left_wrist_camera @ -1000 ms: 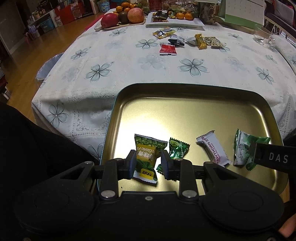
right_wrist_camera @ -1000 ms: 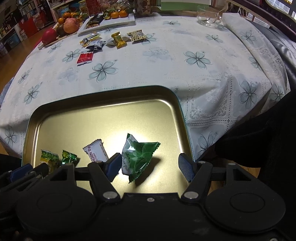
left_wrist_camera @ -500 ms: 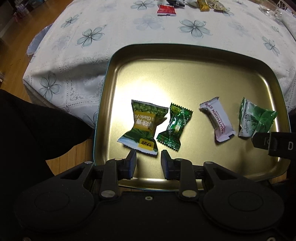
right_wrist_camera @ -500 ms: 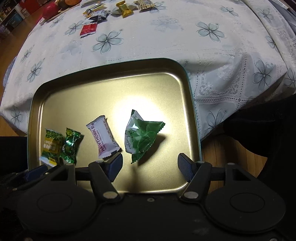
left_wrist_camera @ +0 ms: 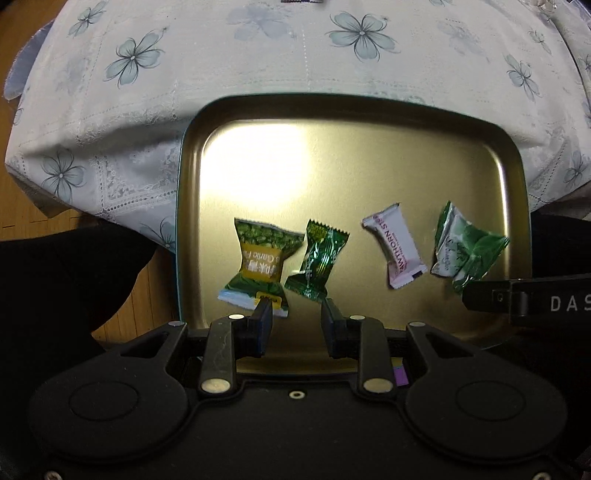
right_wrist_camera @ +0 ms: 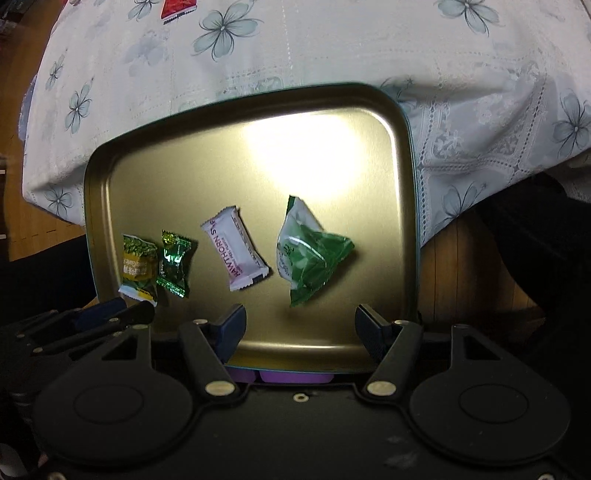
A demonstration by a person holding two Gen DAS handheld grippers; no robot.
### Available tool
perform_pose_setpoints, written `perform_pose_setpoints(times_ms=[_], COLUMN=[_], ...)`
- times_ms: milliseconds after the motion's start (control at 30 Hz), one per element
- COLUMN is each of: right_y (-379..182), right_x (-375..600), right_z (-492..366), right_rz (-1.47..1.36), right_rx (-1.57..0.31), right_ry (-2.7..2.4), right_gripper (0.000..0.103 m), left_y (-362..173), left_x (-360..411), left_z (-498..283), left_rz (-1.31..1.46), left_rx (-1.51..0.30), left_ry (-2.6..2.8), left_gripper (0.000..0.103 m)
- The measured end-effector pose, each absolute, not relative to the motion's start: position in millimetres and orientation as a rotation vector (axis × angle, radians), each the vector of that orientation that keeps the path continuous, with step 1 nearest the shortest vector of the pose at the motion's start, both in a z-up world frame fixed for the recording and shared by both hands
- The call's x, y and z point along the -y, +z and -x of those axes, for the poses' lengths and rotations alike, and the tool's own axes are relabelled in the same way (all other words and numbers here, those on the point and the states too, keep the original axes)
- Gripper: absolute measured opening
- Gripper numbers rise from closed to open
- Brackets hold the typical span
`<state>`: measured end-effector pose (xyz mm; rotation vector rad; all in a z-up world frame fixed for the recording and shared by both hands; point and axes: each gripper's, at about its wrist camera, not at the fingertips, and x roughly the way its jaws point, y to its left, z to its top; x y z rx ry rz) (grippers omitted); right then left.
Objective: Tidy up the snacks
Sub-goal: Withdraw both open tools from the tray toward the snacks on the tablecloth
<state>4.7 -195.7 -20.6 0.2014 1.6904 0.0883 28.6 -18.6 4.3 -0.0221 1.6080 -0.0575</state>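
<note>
A gold metal tray [left_wrist_camera: 354,155] [right_wrist_camera: 192,158] holds a row of snacks: a green-yellow garlic pea packet [left_wrist_camera: 258,264] [right_wrist_camera: 138,266], a dark green candy [left_wrist_camera: 319,260] [right_wrist_camera: 175,264], a white hawthorn bar [left_wrist_camera: 395,245] [right_wrist_camera: 236,247] and a green-white packet [left_wrist_camera: 461,247] [right_wrist_camera: 308,251]. My left gripper [left_wrist_camera: 295,317] is open and empty just in front of the pea packet and candy. My right gripper [right_wrist_camera: 299,325] is wide open and empty, just in front of the green-white packet; its finger also shows in the left wrist view [left_wrist_camera: 517,295].
The tray sits at the near edge of a table with a white flowered cloth [left_wrist_camera: 258,66] [right_wrist_camera: 332,48]. A red snack packet [right_wrist_camera: 179,7] lies farther back on the cloth. Wooden floor [left_wrist_camera: 22,236] shows to the left.
Both grippers have drawn back and up from the tray. The left gripper let go of the pea packet, which now lies in the tray. All the snacks lie in the tray.
</note>
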Motion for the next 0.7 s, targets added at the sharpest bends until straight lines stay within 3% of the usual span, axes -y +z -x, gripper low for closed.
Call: perform_pose_setpoints(times_ms=[300,700], right_y=[14,15], right_x=[192,200], right_z=[-69,-181], right_rz=[-0.163,-0.241], right_rx=[-1.591,-1.450], right_ry=[0.100,0.020], right_gripper=[0.069,0.069], left_y=[30,16], left_x=[0,-19], left_z=[-111,-207], left_rz=[0.015,0.167], left_rx=[-1.502,-1.425], left_ry=[0.044,0.109], left_gripper=[0.038,0.038])
